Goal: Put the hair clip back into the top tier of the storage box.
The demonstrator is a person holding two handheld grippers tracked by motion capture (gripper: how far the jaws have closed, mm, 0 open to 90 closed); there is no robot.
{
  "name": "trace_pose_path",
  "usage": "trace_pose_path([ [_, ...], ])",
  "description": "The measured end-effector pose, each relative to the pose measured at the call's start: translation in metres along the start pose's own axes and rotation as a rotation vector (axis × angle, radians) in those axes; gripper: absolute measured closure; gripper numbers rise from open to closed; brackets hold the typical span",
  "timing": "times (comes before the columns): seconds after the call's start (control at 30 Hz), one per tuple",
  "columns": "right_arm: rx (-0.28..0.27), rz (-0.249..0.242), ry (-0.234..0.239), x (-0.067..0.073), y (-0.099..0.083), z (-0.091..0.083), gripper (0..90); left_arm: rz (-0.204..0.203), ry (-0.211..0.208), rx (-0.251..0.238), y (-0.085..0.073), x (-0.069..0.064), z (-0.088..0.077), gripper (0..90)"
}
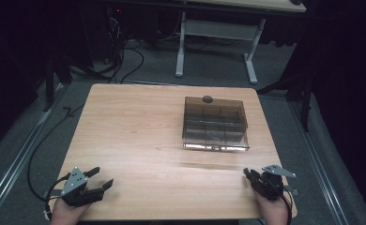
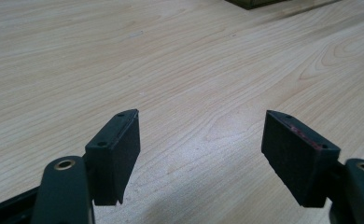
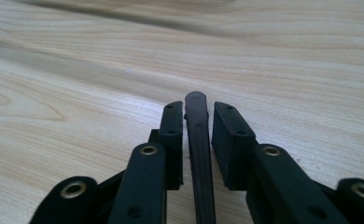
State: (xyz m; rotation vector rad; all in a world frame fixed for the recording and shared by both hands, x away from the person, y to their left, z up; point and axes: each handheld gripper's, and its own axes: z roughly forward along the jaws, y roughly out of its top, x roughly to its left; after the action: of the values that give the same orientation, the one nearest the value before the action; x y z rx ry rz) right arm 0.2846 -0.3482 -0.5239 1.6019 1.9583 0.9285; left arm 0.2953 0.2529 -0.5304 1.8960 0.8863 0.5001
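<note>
The right tongs (image 3: pixel 196 121) have a slim dark stick-like piece (image 3: pixel 199 154) between their jaws — the pads sit close on both sides of it, though whether they press it I cannot tell. The left tongs (image 2: pixel 201 140) stand wide apart over bare table (image 2: pixel 171 60). A smoky, divided box (image 1: pixel 215 124) sits well ahead of both tongs.

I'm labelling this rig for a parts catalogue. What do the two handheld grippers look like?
Both the left gripper and right gripper are black, each topped by a grey three-cornered plate. Their jaws end in flat, rectangular black pads with small screw holes, on arms with brass-coloured rivets. A black cable trails from each.
</note>
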Motion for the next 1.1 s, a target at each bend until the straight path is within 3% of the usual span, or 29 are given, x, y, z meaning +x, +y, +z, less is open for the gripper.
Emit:
trace_pose_path([
  [0.2,0.005,-0.001,-0.003,-0.001,0.0,0.001,81.0,0.0,0.001,0.0,0.0,0.0,0.0,28.6],
  [0.8,-0.001,-0.012,-0.001,0.0,0.001,0.0,81.5,-0.005,0.009,0.002,0.0,0.0,0.0,28.5],
  [1.1,-0.026,-0.044,0.005,0.011,0.006,-0.005,81.5,-0.006,0.006,0.0,0.0,0.0,0.0,28.6],
])
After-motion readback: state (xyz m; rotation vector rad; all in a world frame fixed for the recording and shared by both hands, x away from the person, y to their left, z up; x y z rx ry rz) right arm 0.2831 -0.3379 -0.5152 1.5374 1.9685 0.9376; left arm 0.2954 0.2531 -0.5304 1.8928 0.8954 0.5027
